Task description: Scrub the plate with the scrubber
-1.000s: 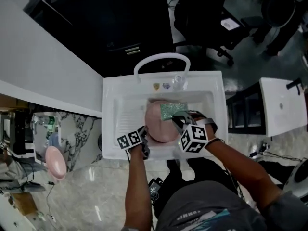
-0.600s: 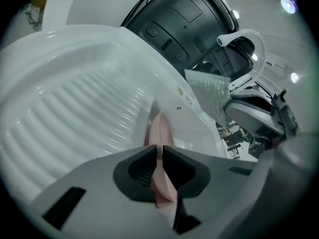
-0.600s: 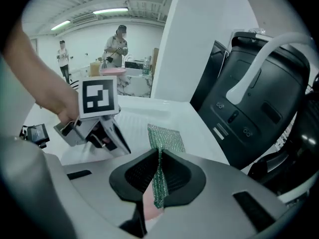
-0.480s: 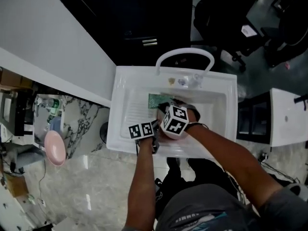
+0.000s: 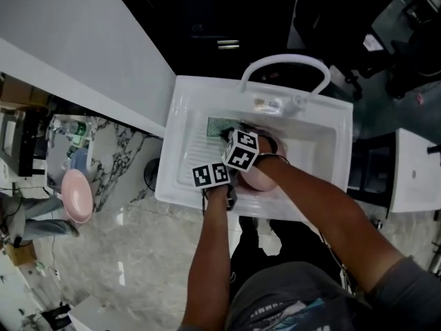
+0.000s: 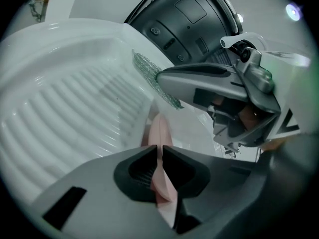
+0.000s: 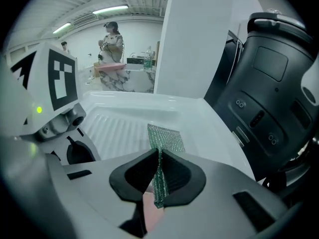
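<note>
A pink plate (image 5: 260, 176) stands tilted in the white sink (image 5: 180, 178). My left gripper (image 5: 233, 183) is shut on its near rim; the left gripper view shows the pink plate (image 6: 160, 133) edge-on, pinched in the left gripper (image 6: 160, 156). My right gripper (image 5: 227, 135) is shut on a green mesh scrubber (image 5: 219, 126), held over the plate's upper left edge by the sink's ribbed side. In the right gripper view the scrubber (image 7: 164, 138) hangs from the right gripper (image 7: 159, 156), with a bit of pink plate (image 7: 149, 210) below. The scrubber (image 6: 149, 78) also shows in the left gripper view.
A white arched faucet (image 5: 284, 64) stands at the sink's back edge, with a dark cabinet (image 5: 227, 26) behind it. The ribbed drainer (image 7: 119, 128) fills the sink's left part. A second pink dish (image 5: 77, 195) lies on the marble counter far left.
My right gripper has carried the scrubber leftward across the plate toward the sink's ribbed side. The left gripper has kept its hold on the plate's rim.
</note>
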`<action>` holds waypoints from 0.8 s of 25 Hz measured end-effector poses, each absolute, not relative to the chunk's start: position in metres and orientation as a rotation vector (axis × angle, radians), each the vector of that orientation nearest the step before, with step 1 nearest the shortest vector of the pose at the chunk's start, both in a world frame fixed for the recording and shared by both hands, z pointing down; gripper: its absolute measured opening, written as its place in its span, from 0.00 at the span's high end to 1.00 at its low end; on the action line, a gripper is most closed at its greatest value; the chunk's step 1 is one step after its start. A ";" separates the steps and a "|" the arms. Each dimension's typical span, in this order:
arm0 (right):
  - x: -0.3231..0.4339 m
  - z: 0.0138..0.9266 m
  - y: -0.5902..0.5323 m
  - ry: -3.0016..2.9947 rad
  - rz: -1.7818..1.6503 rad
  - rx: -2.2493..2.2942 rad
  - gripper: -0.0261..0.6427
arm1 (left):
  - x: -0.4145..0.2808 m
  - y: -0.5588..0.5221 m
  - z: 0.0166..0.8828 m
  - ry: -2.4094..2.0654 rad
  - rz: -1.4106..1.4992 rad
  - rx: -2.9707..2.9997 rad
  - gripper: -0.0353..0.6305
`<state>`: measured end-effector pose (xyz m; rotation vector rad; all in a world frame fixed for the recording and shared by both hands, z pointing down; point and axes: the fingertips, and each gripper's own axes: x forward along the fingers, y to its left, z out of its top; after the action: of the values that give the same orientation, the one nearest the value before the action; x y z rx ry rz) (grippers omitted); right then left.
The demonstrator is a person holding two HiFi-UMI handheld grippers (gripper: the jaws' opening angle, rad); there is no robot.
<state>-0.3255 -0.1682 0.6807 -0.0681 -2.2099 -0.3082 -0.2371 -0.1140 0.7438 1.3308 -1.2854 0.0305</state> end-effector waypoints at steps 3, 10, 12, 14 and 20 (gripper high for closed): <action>-0.335 0.681 -0.165 -2.220 -0.342 -0.084 0.88 | -0.234 -0.114 0.742 -1.270 0.009 1.318 0.91; -0.349 0.700 -0.162 -2.212 -0.336 -0.135 0.88 | -0.232 -0.117 0.739 -1.252 -0.157 1.276 0.94; -0.351 0.706 -0.161 -2.213 -0.321 -0.150 0.88 | -0.234 -0.119 0.736 -1.264 -0.186 1.287 0.94; -0.352 0.712 -0.160 -2.211 -0.303 -0.159 0.87 | -0.237 -0.116 0.733 -1.265 -0.210 1.283 0.94; -0.348 0.726 -0.144 -2.185 -0.244 -0.251 0.80 | -0.248 -0.108 0.721 -1.268 -0.288 1.279 0.94</action>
<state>-0.3484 -0.1439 0.7262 -0.2515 -2.1849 -0.2437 -0.2482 -0.1078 0.7206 1.2795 -1.2684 -0.2883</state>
